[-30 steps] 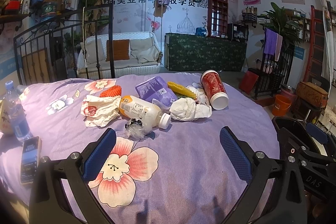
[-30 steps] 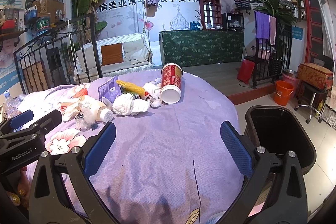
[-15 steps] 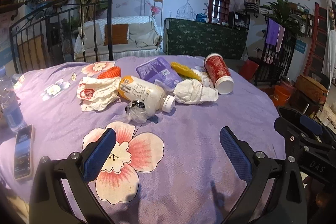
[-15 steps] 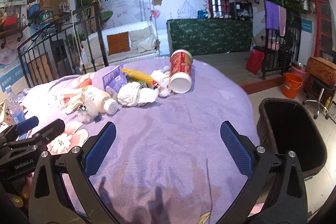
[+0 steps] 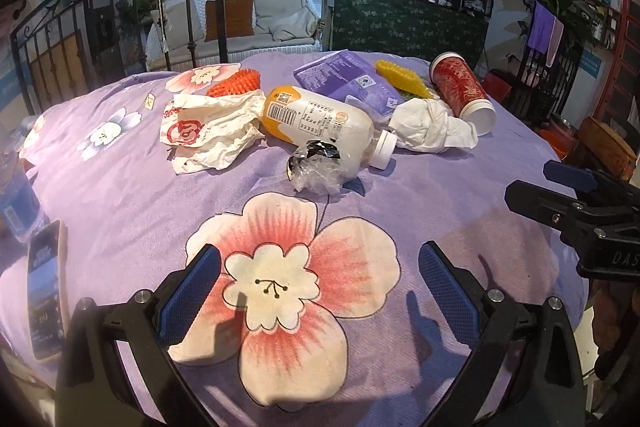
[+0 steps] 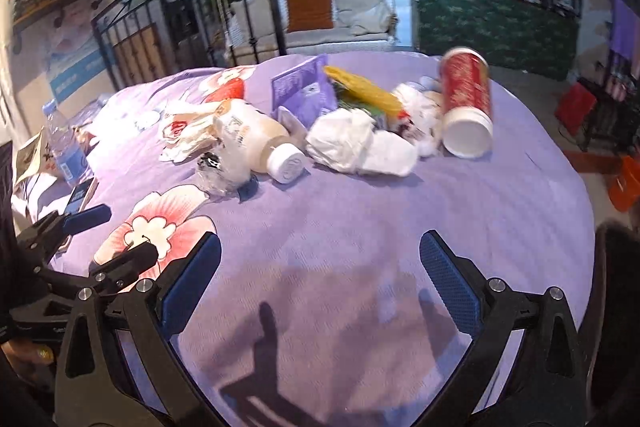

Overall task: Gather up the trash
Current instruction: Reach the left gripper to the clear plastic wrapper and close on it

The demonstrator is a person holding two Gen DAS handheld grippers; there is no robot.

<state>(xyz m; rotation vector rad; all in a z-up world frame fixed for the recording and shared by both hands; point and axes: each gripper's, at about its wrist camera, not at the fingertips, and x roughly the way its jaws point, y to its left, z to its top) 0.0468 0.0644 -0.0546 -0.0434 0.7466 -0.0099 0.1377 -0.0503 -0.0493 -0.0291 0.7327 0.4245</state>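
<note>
Trash lies in a heap on the purple flowered tablecloth (image 5: 120, 195): a plastic bottle (image 5: 320, 119) on its side, a crumpled clear wrapper (image 5: 316, 167), a white printed paper bag (image 5: 208, 131), a crumpled white tissue (image 5: 428, 127), a red paper cup (image 5: 460, 87) on its side, a purple packet (image 5: 348, 79), a yellow piece (image 5: 400, 79) and an orange piece (image 5: 236, 85). The bottle (image 6: 256, 135), tissue (image 6: 356, 143) and cup (image 6: 466, 99) also show in the right wrist view. My left gripper (image 5: 320, 291) is open and empty, short of the heap. My right gripper (image 6: 320, 275) is open and empty, short of the heap.
A phone (image 5: 44, 287) and a water bottle (image 5: 16, 199) sit at the table's left edge. The dark rim of a bin (image 6: 616, 267) shows at the right edge. A black iron railing (image 5: 120, 7) and a sofa (image 5: 256, 19) stand behind the table.
Both grippers have moved forward and tilted down toward the heap of trash, which now looks larger. The bin has slid almost out of the right wrist view.
</note>
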